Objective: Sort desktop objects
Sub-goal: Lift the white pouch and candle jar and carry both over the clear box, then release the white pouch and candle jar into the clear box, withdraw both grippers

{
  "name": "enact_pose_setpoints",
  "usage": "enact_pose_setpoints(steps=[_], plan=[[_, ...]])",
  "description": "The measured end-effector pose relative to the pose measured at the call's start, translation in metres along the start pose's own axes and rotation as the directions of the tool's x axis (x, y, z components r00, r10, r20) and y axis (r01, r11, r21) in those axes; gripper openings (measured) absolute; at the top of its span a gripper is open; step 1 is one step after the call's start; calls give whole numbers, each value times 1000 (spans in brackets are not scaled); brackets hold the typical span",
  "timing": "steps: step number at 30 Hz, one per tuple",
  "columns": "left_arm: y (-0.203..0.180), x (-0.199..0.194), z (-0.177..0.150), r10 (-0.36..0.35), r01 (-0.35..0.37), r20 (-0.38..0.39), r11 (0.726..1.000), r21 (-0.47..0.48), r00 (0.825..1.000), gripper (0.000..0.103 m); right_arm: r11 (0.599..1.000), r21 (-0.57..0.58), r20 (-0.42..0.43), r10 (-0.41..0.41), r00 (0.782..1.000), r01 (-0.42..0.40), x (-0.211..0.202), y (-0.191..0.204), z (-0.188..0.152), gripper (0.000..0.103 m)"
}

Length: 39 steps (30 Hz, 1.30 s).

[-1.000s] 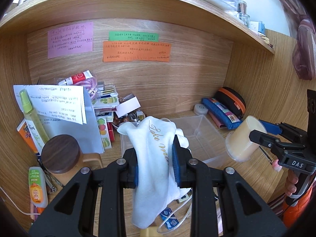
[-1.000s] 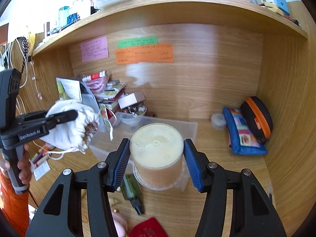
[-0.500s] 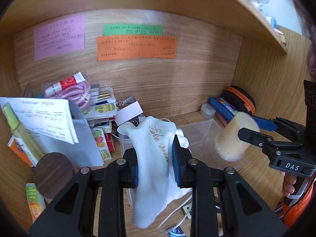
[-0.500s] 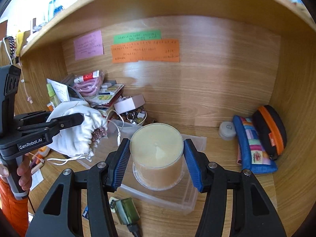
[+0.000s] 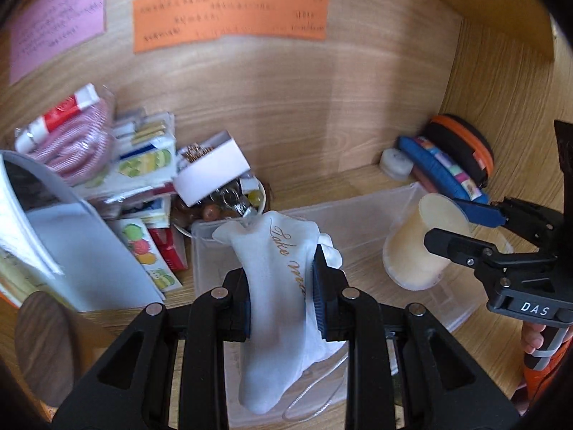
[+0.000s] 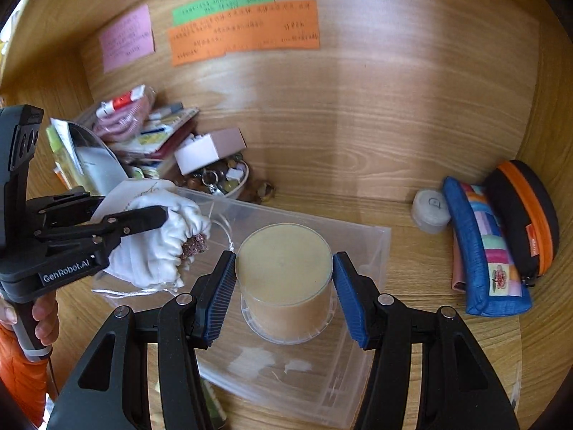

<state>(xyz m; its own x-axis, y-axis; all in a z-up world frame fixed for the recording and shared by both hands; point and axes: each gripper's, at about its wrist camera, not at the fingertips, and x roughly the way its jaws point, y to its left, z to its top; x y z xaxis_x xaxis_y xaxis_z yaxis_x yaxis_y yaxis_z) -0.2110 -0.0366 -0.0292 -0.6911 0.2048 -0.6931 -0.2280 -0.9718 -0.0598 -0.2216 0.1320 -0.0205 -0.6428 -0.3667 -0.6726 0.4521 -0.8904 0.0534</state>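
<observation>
My left gripper (image 5: 281,294) is shut on a white drawstring pouch (image 5: 283,286) with gold lettering, held over the left end of a clear plastic bin (image 5: 358,211). The pouch also shows in the right wrist view (image 6: 157,243). My right gripper (image 6: 284,297) is shut on a round clear tub of beige cream (image 6: 286,279), held over the bin (image 6: 372,251). In the left wrist view the tub (image 5: 419,247) hangs over the bin's right part.
A pile of packets, a white box (image 6: 207,150) and a bowl of trinkets (image 6: 225,179) sit at the back left. A small white jar (image 6: 429,208), a blue pencil case (image 6: 483,247) and a black-orange case (image 6: 526,215) stand at the right. Coloured notes hang on the back wall.
Both grippers have moved forward into the shelf nook and lower, bringing the pouch and the tub over the clear bin. Both grips are unchanged.
</observation>
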Motion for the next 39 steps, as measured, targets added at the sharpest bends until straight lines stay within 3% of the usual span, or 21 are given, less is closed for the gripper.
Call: enact_pose_setpoints(steps=[11,24,29,31,34,39], plan=[[-1,33,-2,43,-40,-89,998,38,995,26,998,-69,-100,-3,995,-4,39,5,2,51],[-8,59,0,83,-73,-156,995,69,984,26,993,-114,-146,-42,988,25,63,1,3,51],[-12,60,3,113,-102,-152,992,78,982,35,984,-168,-135,-81,988,58,62,7,2,53],[-12,60,3,120,-109,-150,991,78,981,41,971,-219,-112,-122,986,95,60,14,1,56],[-10,57,3,132,-122,-144,989,80,981,49,941,-293,-72,-199,977,170,58,26,-4,72],[-13,43,4,140,-129,-117,987,99,983,59,912,-348,-24,-239,971,216,49,38,-9,75]])
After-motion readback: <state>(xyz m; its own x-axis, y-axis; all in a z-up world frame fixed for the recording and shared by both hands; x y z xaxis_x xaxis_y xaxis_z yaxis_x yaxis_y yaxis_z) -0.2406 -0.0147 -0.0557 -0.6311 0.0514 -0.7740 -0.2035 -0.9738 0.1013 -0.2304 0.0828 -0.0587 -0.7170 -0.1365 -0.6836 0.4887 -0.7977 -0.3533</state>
